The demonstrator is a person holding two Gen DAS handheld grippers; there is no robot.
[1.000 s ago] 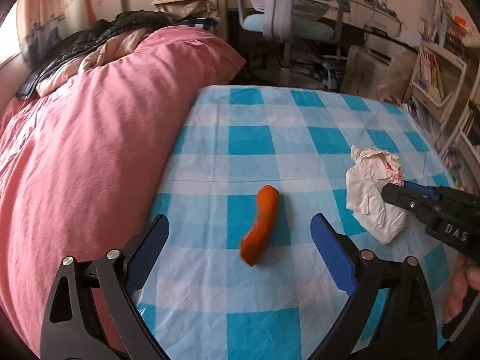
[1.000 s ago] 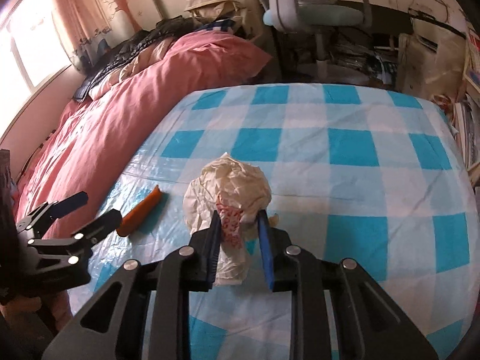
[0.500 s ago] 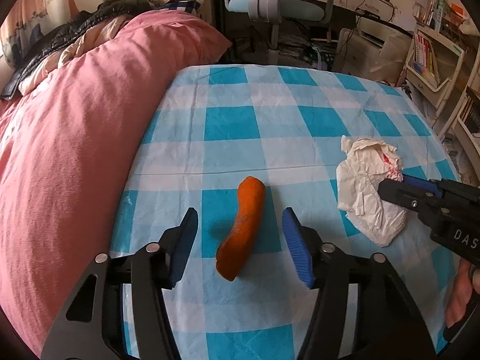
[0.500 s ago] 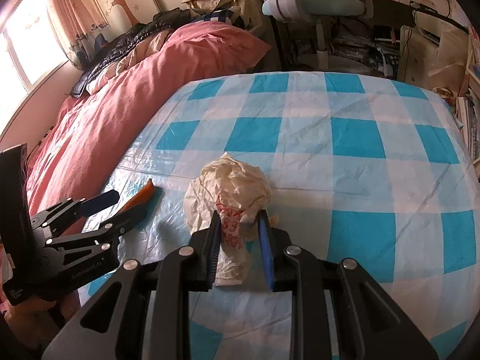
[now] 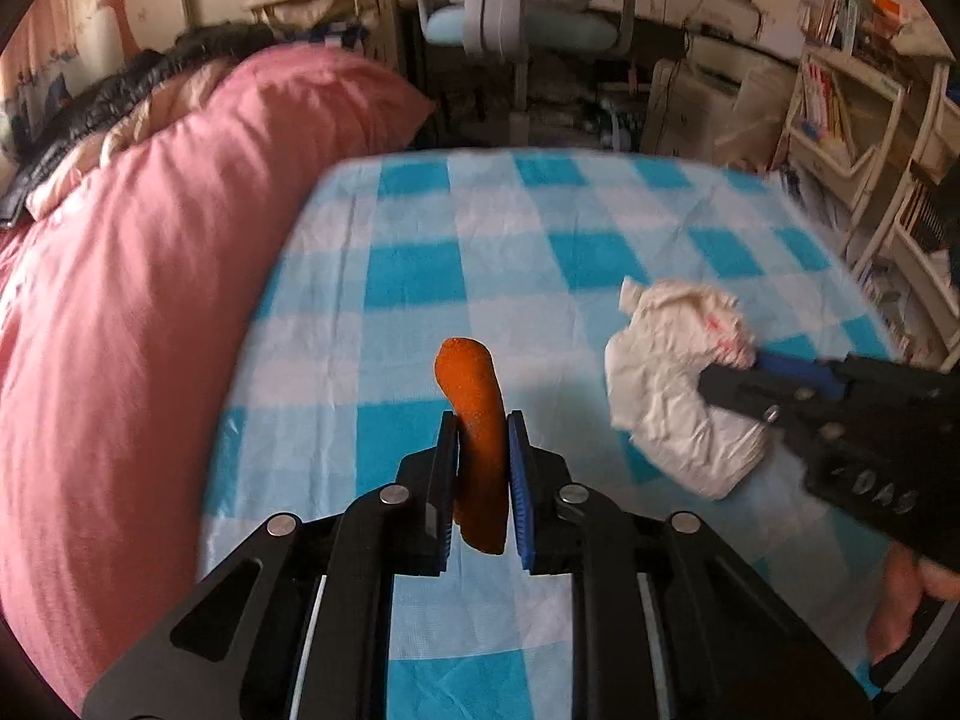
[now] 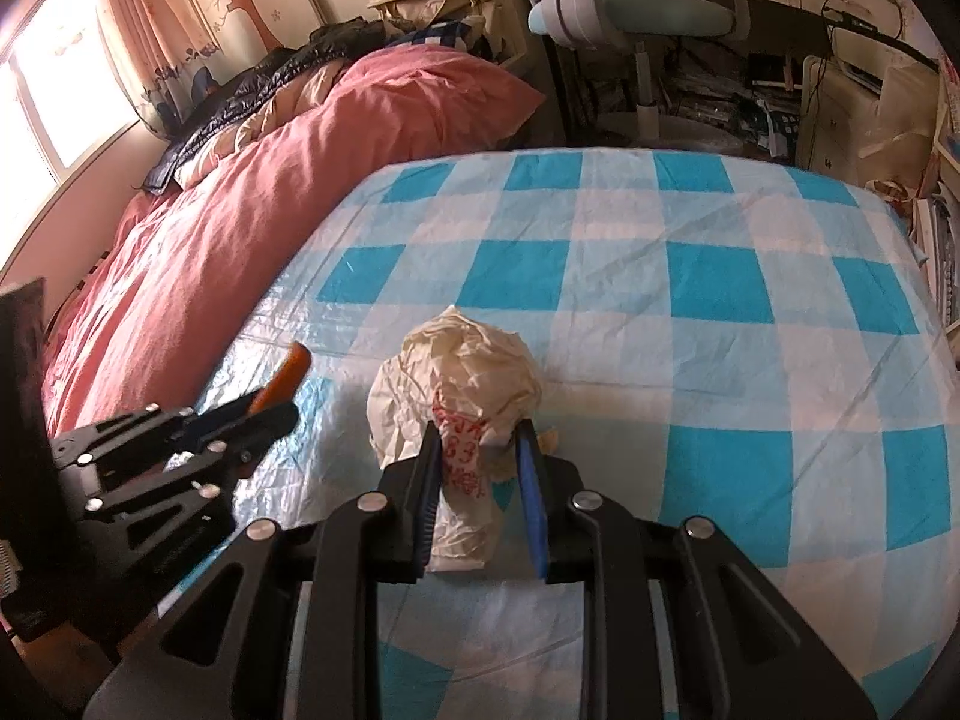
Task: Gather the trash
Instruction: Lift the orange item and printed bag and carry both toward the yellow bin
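Centrally, the checked table [image 5: 420,276] is seen beside a pink bed [image 5: 120,300]; crumpled paper [image 6: 456,372] at frame centre is clamped by the right gripper [image 6: 480,480]; an orange peel [image 5: 474,414] is pinched low-centre by the left gripper [image 5: 480,474].

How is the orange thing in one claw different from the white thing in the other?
The orange piece is narrow, elongated and slightly curved; the crumpled paper wrapper is a bulky, wrinkled wad. The orange piece is one solid colour; the wrapper is off-white with red printing. The left gripper closes almost fully around the slim piece, while the right gripper pinches only one end of the wrapper, with the rest bulging beyond. Both are clamped over the blue checked tablecloth.
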